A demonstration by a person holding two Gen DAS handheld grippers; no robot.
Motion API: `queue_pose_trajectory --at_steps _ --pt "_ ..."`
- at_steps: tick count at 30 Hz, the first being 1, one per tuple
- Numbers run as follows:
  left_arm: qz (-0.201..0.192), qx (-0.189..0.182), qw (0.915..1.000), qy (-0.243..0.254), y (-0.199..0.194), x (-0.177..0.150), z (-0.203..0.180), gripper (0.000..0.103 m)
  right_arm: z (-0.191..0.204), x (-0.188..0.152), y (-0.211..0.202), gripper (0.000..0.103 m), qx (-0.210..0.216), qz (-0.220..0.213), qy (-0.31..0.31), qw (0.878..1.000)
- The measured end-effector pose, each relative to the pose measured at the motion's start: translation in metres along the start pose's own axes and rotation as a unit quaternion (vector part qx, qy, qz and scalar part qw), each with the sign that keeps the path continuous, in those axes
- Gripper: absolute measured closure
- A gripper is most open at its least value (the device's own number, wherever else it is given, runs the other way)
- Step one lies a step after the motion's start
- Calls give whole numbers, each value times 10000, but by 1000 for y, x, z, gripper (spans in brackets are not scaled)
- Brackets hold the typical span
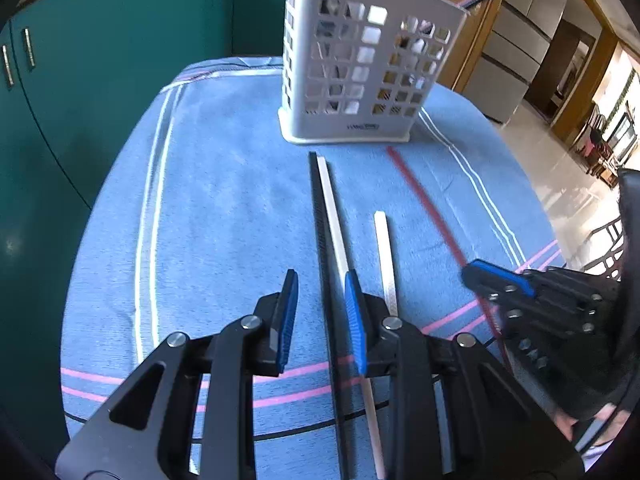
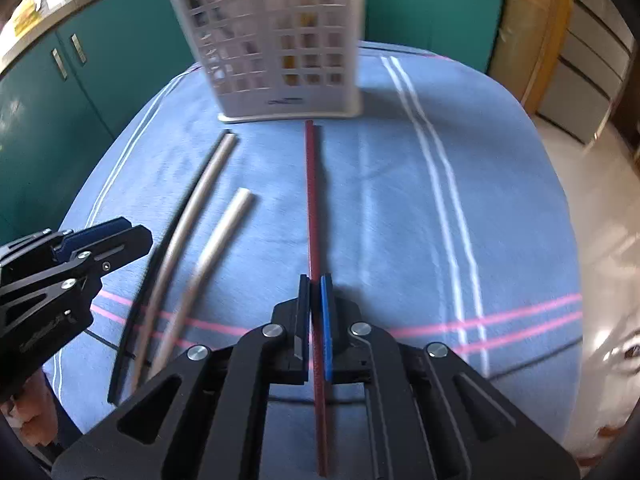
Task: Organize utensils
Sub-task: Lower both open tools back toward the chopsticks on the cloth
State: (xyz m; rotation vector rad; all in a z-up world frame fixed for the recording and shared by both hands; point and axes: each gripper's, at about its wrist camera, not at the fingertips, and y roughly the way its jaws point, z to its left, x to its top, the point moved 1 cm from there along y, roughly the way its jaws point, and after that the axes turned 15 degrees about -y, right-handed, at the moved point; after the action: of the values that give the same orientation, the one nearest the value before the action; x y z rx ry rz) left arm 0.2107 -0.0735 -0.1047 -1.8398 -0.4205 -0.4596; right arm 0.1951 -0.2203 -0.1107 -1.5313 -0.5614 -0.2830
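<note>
1. red chopstick [image 2: 313, 216] lies on blue cloth [image 2: 400, 200], running from 6 to 12 o'clock toward white basket [image 2: 280, 40].
2. right gripper [image 2: 315, 300] clenched on red chopstick.
3. left gripper [image 1: 320, 312] released, straddling black chopstick [image 1: 318, 208] and silver chopstick [image 1: 334, 216]; second silver chopstick [image 1: 384, 248] just at 3 o'clock.

Blue striped cloth [image 1: 224, 208], teal cabinets [image 1: 100, 80] behind, glossy tiled floor [image 1: 560, 184].

Teal cabinet doors [image 1: 100, 80] with slim metal handles [image 1: 29, 47] line the wall behind the table. To the right, a glossy pale tiled floor [image 1: 560, 184] reflects bright daylight — beside it a wooden door frame [image 1: 476, 40] and grey panelled cabinets [image 1: 516, 52].
</note>
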Motion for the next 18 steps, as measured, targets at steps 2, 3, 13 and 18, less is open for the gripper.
queue_pose_trajectory --at_steps 2,3,13,18 --pt "72 15 10000 38 6 -2 -3 79 -8 -7 -4 97 -9 14 73 10000" --pt "95 46 9999 43 8 -2 -4 79 -10 -11 -5 97 -1 30 80 10000" --pt "196 27 9998 21 15 -3 -8 86 -12 -5 -2 82 -164 -24 -63 9998" --pt "216 15 9998 35 14 -4 -8 93 -11 -4 0 97 -66 -35 -46 10000"
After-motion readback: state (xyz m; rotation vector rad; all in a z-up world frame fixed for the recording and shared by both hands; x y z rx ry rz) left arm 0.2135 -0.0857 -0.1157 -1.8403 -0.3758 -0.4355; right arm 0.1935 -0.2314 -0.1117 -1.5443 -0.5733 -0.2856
